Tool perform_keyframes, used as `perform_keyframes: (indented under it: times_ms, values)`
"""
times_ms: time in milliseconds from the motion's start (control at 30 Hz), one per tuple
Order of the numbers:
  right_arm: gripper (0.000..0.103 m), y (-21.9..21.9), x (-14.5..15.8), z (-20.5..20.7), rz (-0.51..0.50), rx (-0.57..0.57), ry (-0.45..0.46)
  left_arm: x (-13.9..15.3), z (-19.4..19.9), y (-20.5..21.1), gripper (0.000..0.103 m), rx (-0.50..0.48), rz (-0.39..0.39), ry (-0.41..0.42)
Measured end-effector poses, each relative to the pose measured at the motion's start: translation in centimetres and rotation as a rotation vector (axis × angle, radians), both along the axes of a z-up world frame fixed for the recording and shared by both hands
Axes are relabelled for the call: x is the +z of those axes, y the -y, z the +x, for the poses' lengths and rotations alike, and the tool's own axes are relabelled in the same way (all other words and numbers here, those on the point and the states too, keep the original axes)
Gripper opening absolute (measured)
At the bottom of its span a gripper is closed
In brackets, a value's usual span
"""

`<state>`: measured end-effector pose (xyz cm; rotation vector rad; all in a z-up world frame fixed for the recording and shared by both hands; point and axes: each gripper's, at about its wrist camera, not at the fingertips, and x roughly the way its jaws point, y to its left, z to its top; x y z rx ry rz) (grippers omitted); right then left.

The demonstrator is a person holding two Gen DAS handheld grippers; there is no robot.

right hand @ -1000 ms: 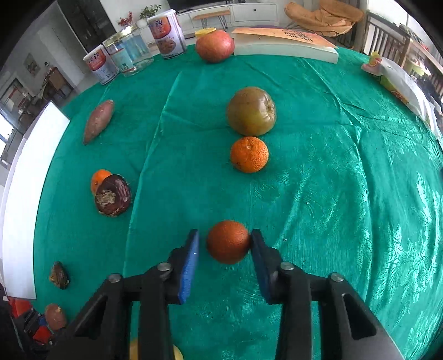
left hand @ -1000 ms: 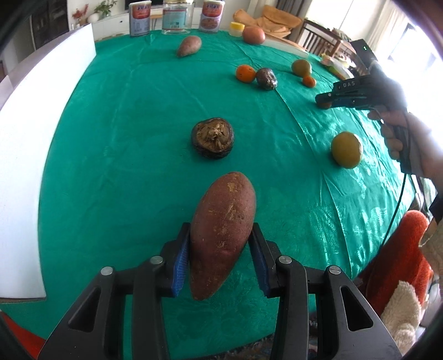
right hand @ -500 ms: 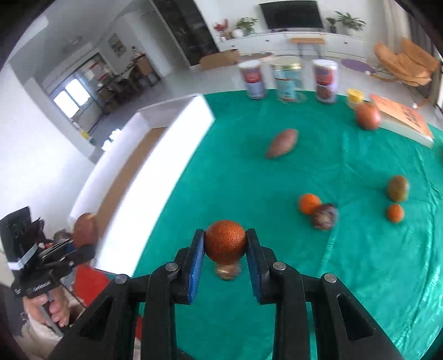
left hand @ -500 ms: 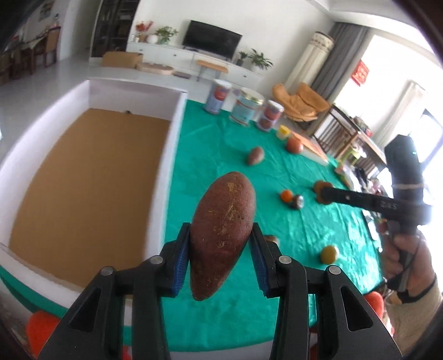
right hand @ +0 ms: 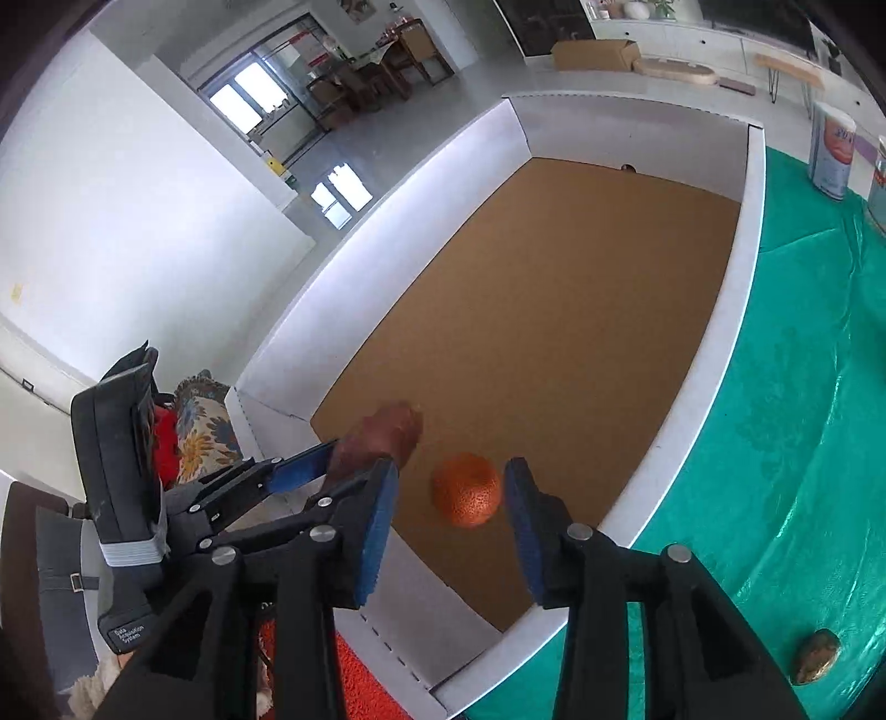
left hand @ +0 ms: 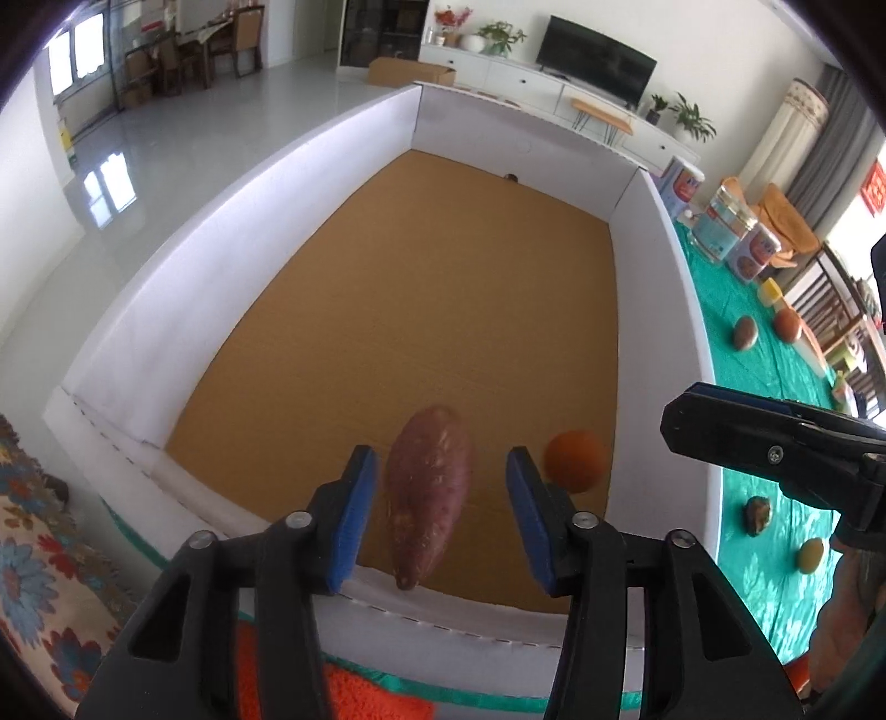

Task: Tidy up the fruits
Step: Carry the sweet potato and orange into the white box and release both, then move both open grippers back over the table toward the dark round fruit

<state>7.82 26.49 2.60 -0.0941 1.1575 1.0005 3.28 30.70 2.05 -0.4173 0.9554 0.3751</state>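
Left gripper [left hand: 440,512] spread wide over white box [left hand: 653,266], sweet potato [left hand: 429,487] loose between fingers, untouched. Right gripper [right hand: 448,509] equally wide, holding nothing; orange [right hand: 467,497] between fingers, near the box's front wall.

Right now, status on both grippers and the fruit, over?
Left gripper open around sweet potato. Right gripper open around orange. Both fruits over the white box. Nothing in the way.

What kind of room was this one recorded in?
Most likely a home living and dining room: a TV on a low white cabinet, dining chairs at a table, potted plants, and a green tablecloth.
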Motion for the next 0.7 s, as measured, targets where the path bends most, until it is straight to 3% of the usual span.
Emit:
perform_keyframes:
  times_ms: [67,200,267,367,533,700]
  values:
    - [0.058,1.8,1.1,-0.2,0.006,-0.023,0.052,1.0,-0.1,0.6,0.080,0.001,0.021,0.044]
    - [0.080,8.9,3.0,-1.2,0.014,-0.100,0.192,3.7,-0.5,4.2,0.085,-0.074,0.071,0.138]
    - [0.086,13.9,3.1,-1.6,0.008,-0.178,0.258,4.7,-0.6,7.3,0.094,-0.134,0.094,0.190]
    - [0.088,21.9,2.2,-2.3,-0.045,-0.336,0.341,4.7,-0.4,12.8,0.095,-0.257,0.085,0.235]
    - [0.088,35.0,-0.3,-4.5,-0.158,-0.615,0.456,0.3,1.6,21.8,0.096,-0.429,0.024,0.175]
    - [0.088,44.2,-3.7,-7.3,-0.204,-0.856,0.474,-6.2,3.0,27.8,0.096,-0.498,0.101,0.071]
